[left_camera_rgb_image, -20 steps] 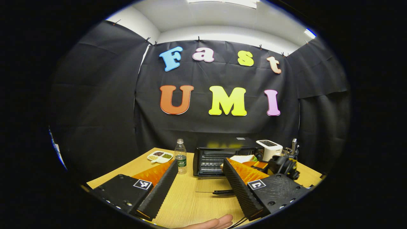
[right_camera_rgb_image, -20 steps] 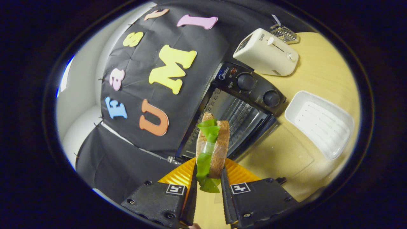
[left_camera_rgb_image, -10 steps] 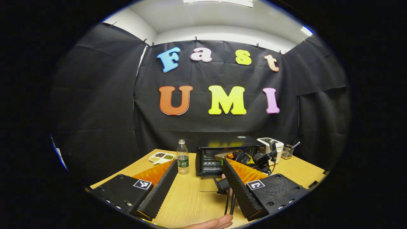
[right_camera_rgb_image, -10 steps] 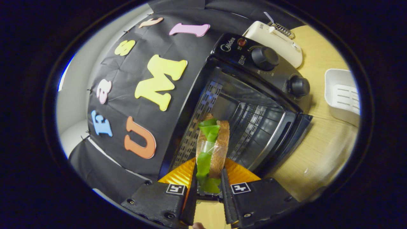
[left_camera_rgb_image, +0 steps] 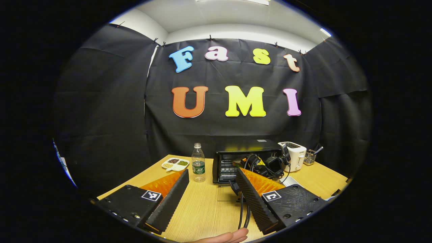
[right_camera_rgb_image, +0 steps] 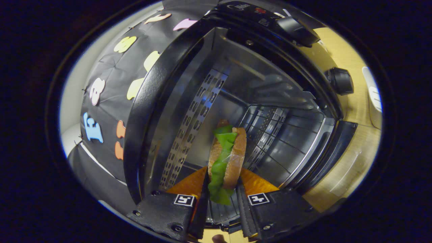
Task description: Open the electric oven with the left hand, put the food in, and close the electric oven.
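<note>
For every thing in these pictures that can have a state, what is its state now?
Electric oven: door open.
Sandwich: gripped, inside the oven mouth.
Right gripper: shut on the sandwich.
Left gripper: open, holding nothing.
Water bottle: upright on the table.
Toaster: standing beside the oven.

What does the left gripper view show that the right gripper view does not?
Left gripper view: the open left tongs, plus a bottle, a dish and a toaster on the table. Right gripper view: the right tongs shut on a sandwich, held at the oven's mouth. Both: the oven with its door open, and the table.
</note>
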`<state>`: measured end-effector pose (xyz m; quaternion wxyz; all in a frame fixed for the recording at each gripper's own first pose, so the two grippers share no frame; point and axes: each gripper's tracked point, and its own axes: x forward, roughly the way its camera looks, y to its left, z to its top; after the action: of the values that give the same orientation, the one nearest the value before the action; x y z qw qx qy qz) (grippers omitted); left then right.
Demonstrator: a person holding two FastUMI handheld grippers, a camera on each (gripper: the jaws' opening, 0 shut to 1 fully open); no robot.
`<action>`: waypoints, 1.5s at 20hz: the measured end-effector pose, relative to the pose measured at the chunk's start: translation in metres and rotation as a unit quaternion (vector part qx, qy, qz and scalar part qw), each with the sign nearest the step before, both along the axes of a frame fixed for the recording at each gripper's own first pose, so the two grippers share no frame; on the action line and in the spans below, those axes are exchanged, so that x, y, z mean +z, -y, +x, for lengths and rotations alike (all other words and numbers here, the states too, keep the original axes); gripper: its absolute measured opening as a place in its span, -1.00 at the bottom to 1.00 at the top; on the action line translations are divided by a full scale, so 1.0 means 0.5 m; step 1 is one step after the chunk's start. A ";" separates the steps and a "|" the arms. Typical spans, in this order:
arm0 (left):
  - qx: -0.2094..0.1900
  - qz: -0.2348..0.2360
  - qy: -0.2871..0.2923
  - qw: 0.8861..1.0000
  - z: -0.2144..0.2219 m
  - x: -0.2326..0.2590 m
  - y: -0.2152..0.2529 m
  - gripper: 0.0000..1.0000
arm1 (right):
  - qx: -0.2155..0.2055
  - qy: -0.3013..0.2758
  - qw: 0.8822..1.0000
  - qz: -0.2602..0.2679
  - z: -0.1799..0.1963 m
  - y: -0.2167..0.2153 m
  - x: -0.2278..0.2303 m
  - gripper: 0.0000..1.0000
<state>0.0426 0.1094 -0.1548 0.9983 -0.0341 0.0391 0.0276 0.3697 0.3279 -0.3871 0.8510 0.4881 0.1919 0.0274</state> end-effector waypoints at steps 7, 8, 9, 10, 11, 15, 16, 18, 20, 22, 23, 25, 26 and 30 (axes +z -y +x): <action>0.007 -0.013 -0.007 1.000 -0.008 -0.007 -0.008 0.85 | 0.049 -0.010 0.991 -0.123 -0.006 -0.022 0.003 0.09; 0.007 -0.014 -0.008 1.000 -0.012 -0.008 -0.007 0.85 | 0.058 -0.004 0.986 -0.154 0.001 -0.025 0.011 0.12; 0.007 -0.015 -0.008 1.000 -0.013 -0.009 -0.008 0.85 | 0.071 -0.007 0.979 -0.189 -0.009 -0.028 0.012 0.47; 0.008 -0.015 -0.009 1.000 -0.013 -0.011 -0.010 0.85 | 0.089 -0.010 0.974 -0.210 -0.006 -0.036 0.012 0.48; 0.010 -0.015 -0.010 1.000 -0.016 -0.010 -0.012 0.85 | 0.108 -0.015 0.969 -0.223 -0.016 -0.047 0.008 0.59; 0.019 -0.020 -0.013 1.000 -0.031 -0.007 -0.019 0.85 | 0.158 -0.031 0.940 -0.302 -0.052 -0.048 0.005 1.00; 0.020 -0.021 -0.012 1.000 -0.035 -0.002 -0.020 0.85 | 0.170 -0.031 0.927 -0.333 -0.056 -0.046 0.008 0.99; 0.024 -0.020 -0.007 0.999 -0.049 0.006 -0.024 0.85 | 0.206 -0.039 0.896 -0.391 -0.077 -0.041 0.005 0.99; 0.027 -0.015 -0.004 1.000 -0.066 0.014 -0.023 0.85 | 0.243 -0.049 0.868 -0.429 -0.103 -0.046 0.002 1.00; 0.031 -0.008 -0.002 0.999 -0.079 0.018 -0.022 0.85 | 0.292 -0.067 0.844 -0.445 -0.133 -0.051 -0.008 1.00; 0.032 -0.006 -0.001 0.999 -0.086 0.020 -0.020 0.85 | 0.317 -0.074 0.838 -0.438 -0.150 -0.057 -0.014 1.00; 0.030 -0.006 0.001 1.000 -0.094 0.025 -0.013 0.85 | 0.346 -0.092 0.828 -0.432 -0.183 -0.055 -0.020 1.00; 0.029 -0.007 0.002 1.000 -0.098 0.028 -0.011 0.85 | 0.350 -0.090 0.827 -0.430 -0.195 -0.051 -0.017 1.00; 0.023 -0.009 0.000 1.000 -0.099 0.025 0.002 0.85 | 0.343 -0.052 0.835 -0.427 -0.212 -0.011 0.024 1.00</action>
<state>-0.0068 0.1085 -0.1422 0.9970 -0.0440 0.0387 0.0499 0.2637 0.3334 -0.3751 0.8999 -0.0205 0.3832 0.2074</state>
